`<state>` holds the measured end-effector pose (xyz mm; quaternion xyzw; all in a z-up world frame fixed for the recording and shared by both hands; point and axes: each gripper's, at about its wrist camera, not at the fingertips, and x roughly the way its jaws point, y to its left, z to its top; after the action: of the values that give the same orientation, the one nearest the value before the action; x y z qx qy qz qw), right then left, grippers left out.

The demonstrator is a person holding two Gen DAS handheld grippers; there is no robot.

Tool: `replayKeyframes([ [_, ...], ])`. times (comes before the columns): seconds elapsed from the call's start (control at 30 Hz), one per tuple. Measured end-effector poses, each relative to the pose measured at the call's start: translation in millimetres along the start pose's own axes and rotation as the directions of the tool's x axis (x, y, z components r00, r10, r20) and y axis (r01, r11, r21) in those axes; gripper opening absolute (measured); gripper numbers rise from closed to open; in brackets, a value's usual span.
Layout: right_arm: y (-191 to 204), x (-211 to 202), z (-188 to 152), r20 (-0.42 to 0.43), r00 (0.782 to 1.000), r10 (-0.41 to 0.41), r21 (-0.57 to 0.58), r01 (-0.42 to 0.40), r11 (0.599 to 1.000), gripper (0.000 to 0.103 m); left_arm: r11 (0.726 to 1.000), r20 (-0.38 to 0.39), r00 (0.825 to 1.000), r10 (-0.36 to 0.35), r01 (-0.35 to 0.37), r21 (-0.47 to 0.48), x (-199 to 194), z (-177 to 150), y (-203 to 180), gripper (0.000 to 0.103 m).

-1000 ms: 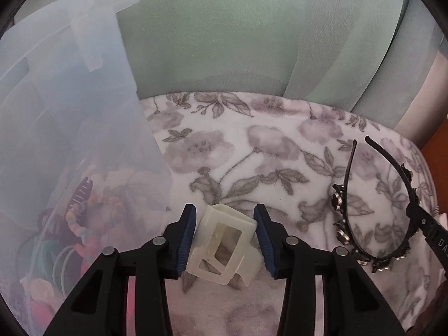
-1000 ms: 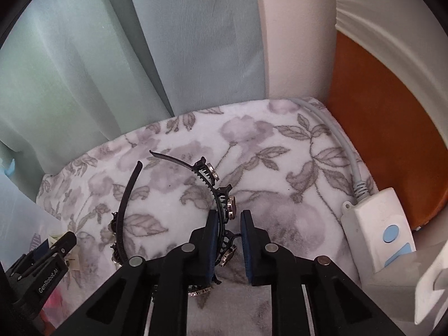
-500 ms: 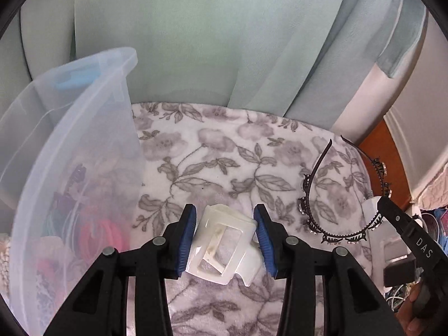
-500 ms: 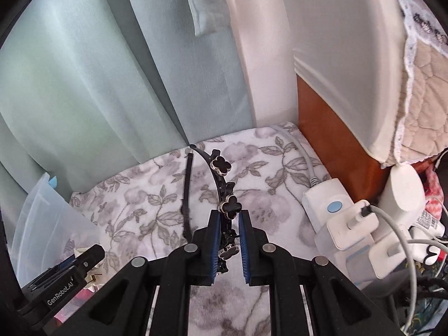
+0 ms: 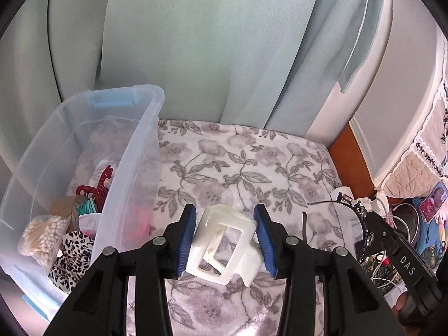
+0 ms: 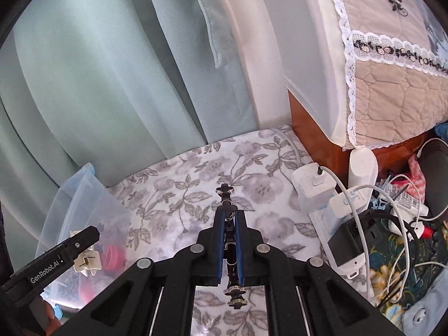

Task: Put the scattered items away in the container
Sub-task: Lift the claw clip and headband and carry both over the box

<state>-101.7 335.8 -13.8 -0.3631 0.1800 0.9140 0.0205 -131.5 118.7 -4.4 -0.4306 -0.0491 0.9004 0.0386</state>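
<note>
left hand-held gripper clamps claw clip aloft

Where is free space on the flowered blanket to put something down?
The flowered blanket is bare between the clear bin and the chargers, up to the curtain. Crowded: the bin's near end, and the cable tangle on the right.

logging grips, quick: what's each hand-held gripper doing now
Left hand-held gripper: shut on the white clip.
Right hand-held gripper: shut on the black headband.

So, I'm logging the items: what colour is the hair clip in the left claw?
Creamy white hair clip, clearest in the left wrist view.
</note>
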Motion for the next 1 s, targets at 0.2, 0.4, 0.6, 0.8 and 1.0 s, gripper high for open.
replayKeyframes([
  [0.2, 18.2, -33.9, 4.1, 0.064, 0.997, 0.032, -0.056, -0.029, 0.998, 0.008, 1.0, 0.064, 0.998, -0.029, 0.029, 0.0, -34.1, 0.5, 5.0, 0.044],
  [0.4, 45.9, -62.7, 6.8, 0.115, 0.992, 0.057, -0.122, -0.043, 0.992, 0.008, 0.999, 0.118, 0.992, -0.049, 0.051, -0.013, -60.2, 3.0, 18.8, 0.044],
  [0.6, 82.4, -87.3, 10.9, 0.146, 0.982, 0.121, -0.197, -0.091, 0.976, 0.008, 0.997, 0.173, 0.984, -0.051, 0.059, -0.04, -84.7, 7.3, 40.4, 0.044],
  [0.8, 130.0, -115.3, 19.7, 0.191, 0.961, 0.2, -0.292, -0.139, 0.946, 0.008, 0.995, 0.236, 0.971, -0.039, 0.059, -0.076, -113.3, 8.9, 64.9, 0.044],
  [1.0, 177.0, -131.9, 20.7, 0.197, 0.937, 0.289, -0.362, -0.204, 0.909, 0.008, 0.99, 0.281, 0.959, -0.017, 0.055, -0.127, -135.6, 10.3, 96.1, 0.044],
])
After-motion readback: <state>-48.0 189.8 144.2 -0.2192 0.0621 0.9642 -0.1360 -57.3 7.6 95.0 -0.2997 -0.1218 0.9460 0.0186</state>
